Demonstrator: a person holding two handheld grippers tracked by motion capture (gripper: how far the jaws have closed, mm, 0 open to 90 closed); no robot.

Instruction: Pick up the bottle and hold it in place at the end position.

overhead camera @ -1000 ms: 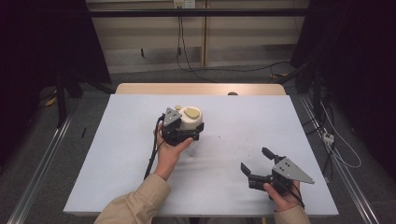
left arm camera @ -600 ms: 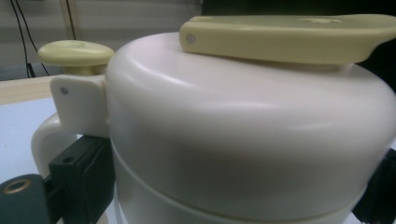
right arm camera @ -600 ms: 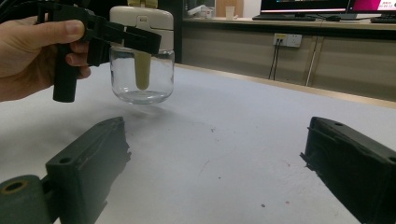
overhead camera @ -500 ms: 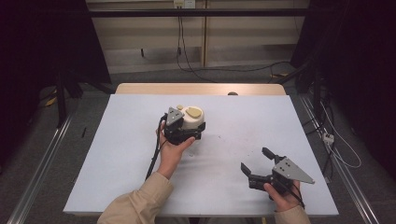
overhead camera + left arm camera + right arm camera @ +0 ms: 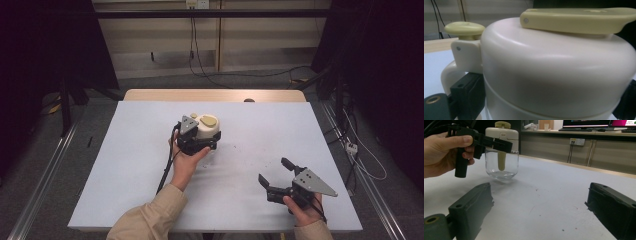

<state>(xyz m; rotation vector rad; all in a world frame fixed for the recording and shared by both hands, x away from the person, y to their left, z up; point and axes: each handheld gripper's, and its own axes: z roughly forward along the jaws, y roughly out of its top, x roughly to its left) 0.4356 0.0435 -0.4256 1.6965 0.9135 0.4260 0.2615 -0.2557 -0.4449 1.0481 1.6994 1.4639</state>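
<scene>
Between the jaws of the left gripper [image 5: 198, 141] sits a glass jar [image 5: 501, 166] with a cream lid [image 5: 554, 67], clamped at the lid, upright on the table [image 5: 130, 165]. Well to its right, the right gripper [image 5: 273, 176] rests wide open, holding nothing. No writing is legible.

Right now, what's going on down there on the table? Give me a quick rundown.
Left gripper clamped on the white lid of the clear glass jar, which stands on the white table. Right gripper open, holding nothing, well apart from the jar. Nothing between them.
</scene>
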